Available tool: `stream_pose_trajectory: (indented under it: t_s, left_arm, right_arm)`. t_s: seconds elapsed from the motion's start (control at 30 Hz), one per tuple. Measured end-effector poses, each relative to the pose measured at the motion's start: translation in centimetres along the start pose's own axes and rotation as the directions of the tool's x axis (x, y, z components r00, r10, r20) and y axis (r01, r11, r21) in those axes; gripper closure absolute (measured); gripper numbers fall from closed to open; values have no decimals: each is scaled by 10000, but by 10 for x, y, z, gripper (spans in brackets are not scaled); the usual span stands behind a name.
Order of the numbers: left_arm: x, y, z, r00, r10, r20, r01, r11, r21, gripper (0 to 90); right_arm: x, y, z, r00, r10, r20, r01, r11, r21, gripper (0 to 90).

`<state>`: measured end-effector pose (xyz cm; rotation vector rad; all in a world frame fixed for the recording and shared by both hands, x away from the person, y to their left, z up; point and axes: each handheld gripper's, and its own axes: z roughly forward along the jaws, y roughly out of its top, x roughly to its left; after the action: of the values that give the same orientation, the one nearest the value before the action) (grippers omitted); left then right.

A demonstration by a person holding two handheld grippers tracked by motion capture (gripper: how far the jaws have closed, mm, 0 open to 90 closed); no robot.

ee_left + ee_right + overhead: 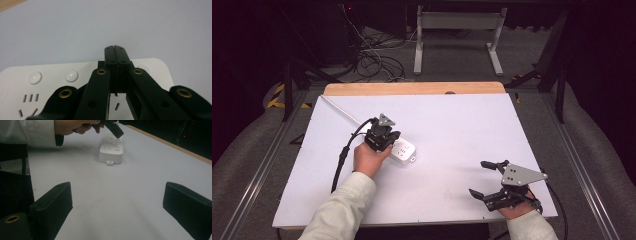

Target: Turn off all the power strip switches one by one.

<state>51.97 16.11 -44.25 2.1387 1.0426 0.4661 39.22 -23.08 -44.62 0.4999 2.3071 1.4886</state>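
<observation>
One power strip [403, 150] lies mid-frame on the white board [452, 125]. Left gripper [384, 137], jaws closed together, is over it; right gripper [484, 179], lower right, gapes open above bare board.

You have one white power strip [403, 151] on one white table [462, 130], and two grippers: the left gripper [382, 136] and the right gripper [482, 179].

A white power strip [402, 151] is laid left of centre on the white table [452, 125], with its white cord [341, 111] run toward the far left corner. Beyond the table's far wooden edge, tangled cables [372, 60] and a white frame [458, 30] are seen on the grey floor.
</observation>
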Motion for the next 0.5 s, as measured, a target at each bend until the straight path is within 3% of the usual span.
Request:
stream_pose_trajectory:
  t_s: [0.2,0.5]
  left_arm:
    - [6,-3,5,10000,-66,-71,67,9997,248,900]
    - [5,-4,10,9999,135,-25,-134,9990,436,900]
  right_arm:
    - [0,0,0,10000,24,0,-24,10000,-14,92]
    - [0,0,0,10000,14,-6,-14,10000,-8,92]
